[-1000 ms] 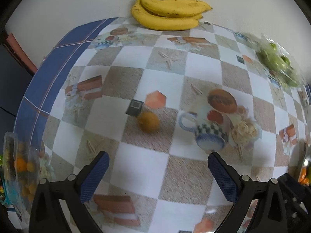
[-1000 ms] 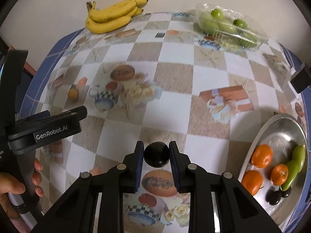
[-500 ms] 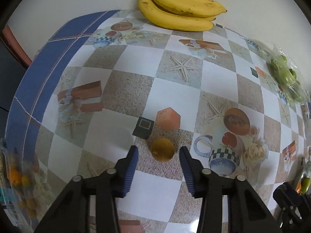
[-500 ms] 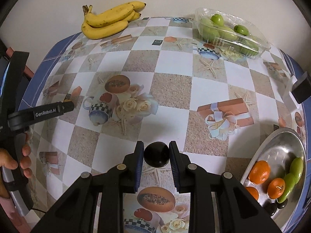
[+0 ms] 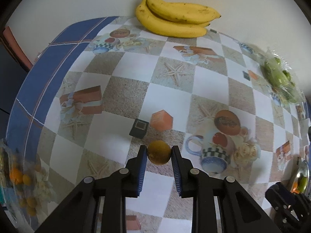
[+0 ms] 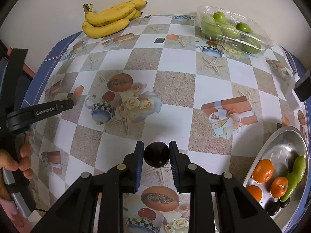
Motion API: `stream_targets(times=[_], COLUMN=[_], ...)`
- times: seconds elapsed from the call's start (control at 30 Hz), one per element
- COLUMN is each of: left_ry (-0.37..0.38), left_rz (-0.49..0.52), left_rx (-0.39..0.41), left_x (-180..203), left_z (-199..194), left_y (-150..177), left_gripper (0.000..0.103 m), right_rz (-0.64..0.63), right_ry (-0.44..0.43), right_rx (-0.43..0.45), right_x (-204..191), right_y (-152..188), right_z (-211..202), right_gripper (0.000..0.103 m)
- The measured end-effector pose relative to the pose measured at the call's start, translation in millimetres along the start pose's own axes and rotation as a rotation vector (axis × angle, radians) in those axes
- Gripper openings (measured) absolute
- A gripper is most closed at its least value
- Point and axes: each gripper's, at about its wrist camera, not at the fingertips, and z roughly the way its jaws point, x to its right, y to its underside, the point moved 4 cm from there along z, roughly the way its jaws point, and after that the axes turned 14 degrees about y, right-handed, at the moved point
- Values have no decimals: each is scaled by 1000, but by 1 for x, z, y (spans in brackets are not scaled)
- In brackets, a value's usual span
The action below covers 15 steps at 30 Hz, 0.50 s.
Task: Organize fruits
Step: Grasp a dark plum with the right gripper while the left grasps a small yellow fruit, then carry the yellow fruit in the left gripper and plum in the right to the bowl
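A small brownish-yellow round fruit (image 5: 159,155) rests on the patterned tablecloth. My left gripper (image 5: 158,152) is closing its jaws on it, and both blue pads touch the fruit's sides. My right gripper (image 6: 156,152) is shut on a small black round fruit (image 6: 156,155), held just above the cloth. A metal bowl (image 6: 285,141) at the right edge holds orange fruits (image 6: 262,170), long green fruits (image 6: 296,172) and small dark ones (image 6: 273,207). In the right wrist view the left gripper (image 6: 67,103) shows side-on at the far left.
Bananas (image 5: 175,19) lie against the back wall. A clear plastic box of green fruits (image 6: 231,29) stands at the back right. A bag of small orange fruits (image 5: 19,176) lies at the table's left edge. A person's hand (image 6: 11,165) grips the left tool's handle.
My left gripper came down over the brownish-yellow fruit and its jaws went from wide open to closed on it. The right gripper kept its hold on the black fruit.
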Motion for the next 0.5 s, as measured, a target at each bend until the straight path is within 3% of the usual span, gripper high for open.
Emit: stream_targets(times=[0.5], left_ry=[92], left_rz=[47], left_rx=[49], left_x=[75], left_z=[-36], left_y=[26], left_gripper=[27], right_rz=[32], right_ry=[-8], right_rx=[44], right_x=[18], right_y=[10], right_z=[-31], right_gripper=[27])
